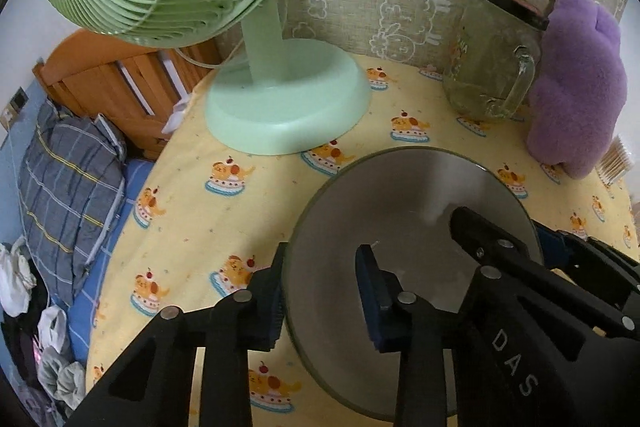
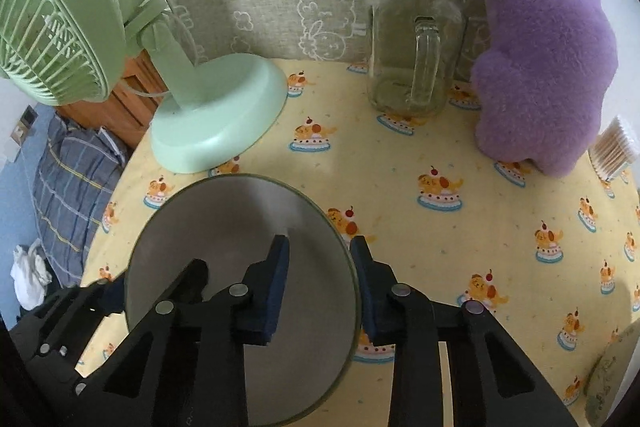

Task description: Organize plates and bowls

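A grey bowl (image 1: 400, 195) (image 2: 232, 219) stands on the yellow cartoon-print tablecloth (image 2: 440, 239). My left gripper (image 1: 322, 255) straddles the bowl's left rim, one blue pad inside and one outside, shut on the wall. On the opposite rim my right gripper (image 2: 320, 239) is shut the same way. Each gripper shows in the other's view: the right one (image 1: 508, 227) at the far rim, the left one (image 2: 152, 279) at the left rim. The edge of a patterned plate (image 2: 612, 367) peeks in at the bottom right.
A green desk fan (image 1: 288, 107) (image 2: 216, 123) stands behind the bowl on the left. A lidded glass jar mug (image 2: 412, 59), a purple plush (image 2: 544, 67) and a box of cotton swabs (image 2: 614, 151) line the back right by the wall. The table drops off to a bed (image 1: 68, 179) on the left.
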